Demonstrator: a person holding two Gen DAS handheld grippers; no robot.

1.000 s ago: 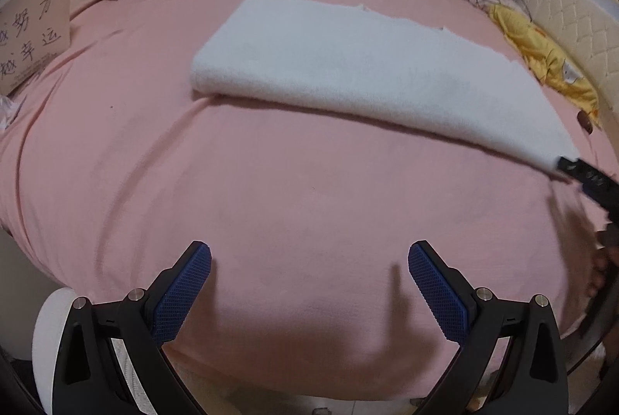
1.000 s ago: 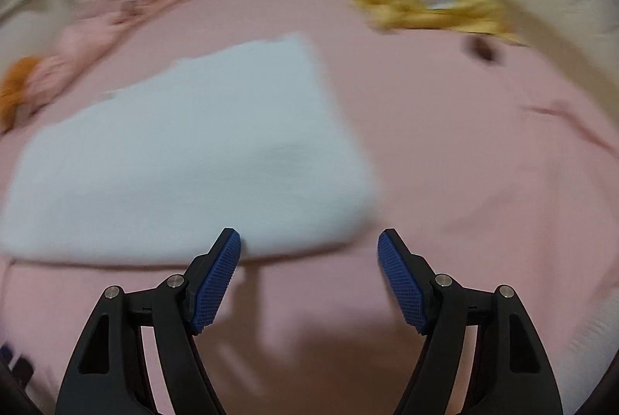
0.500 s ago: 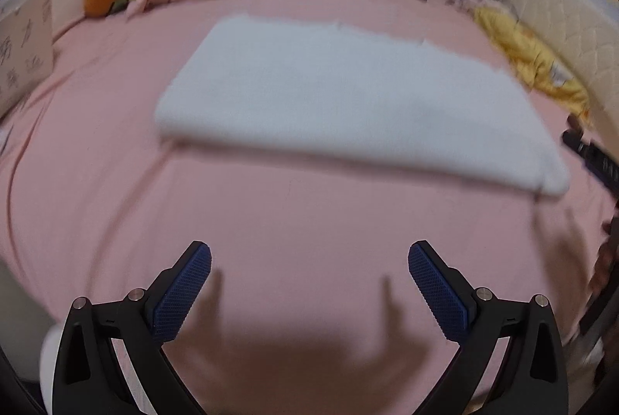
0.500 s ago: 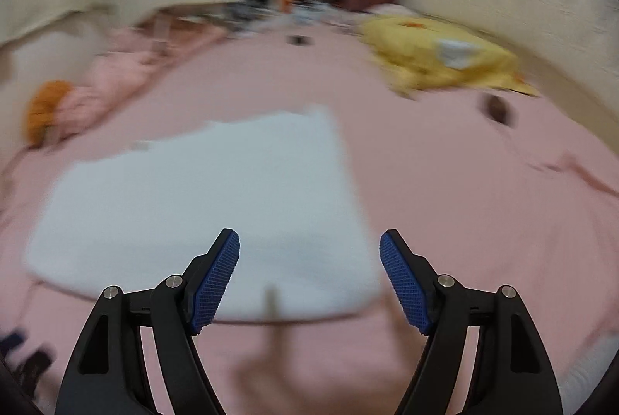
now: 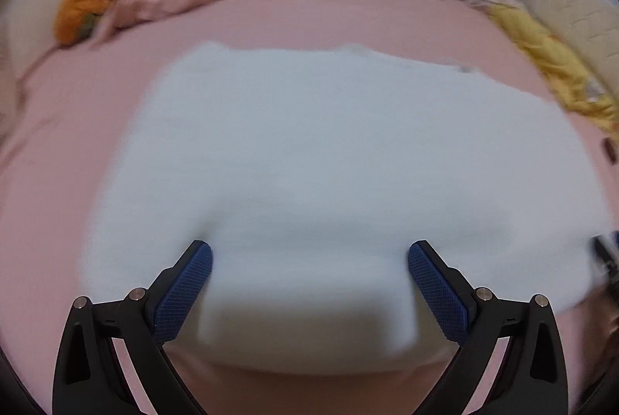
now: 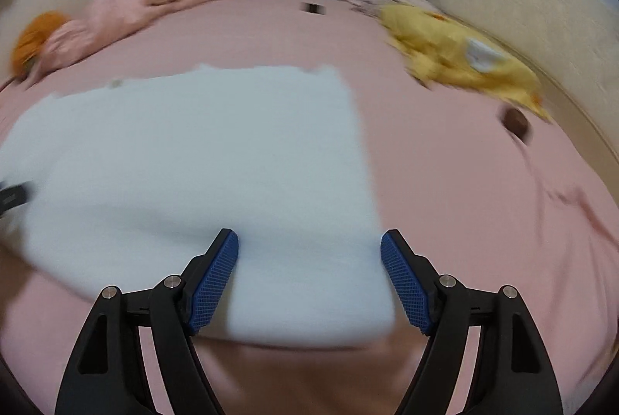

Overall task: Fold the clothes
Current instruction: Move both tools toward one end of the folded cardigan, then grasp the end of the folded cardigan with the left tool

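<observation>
i have the left gripper (image 5: pixel 309 283) and the right gripper (image 6: pixel 309 279) both spread wide and holding nothing, each poised over the near edge of the white fleecy folded cloth (image 5: pixel 329 163), which lies flat mid-way across the pink bed sheet (image 5: pixel 348 5). to fold cleanly, i judge each gripper should descend onto its own near corner, pinch every layer together, then lift evenly so the edges align.
</observation>
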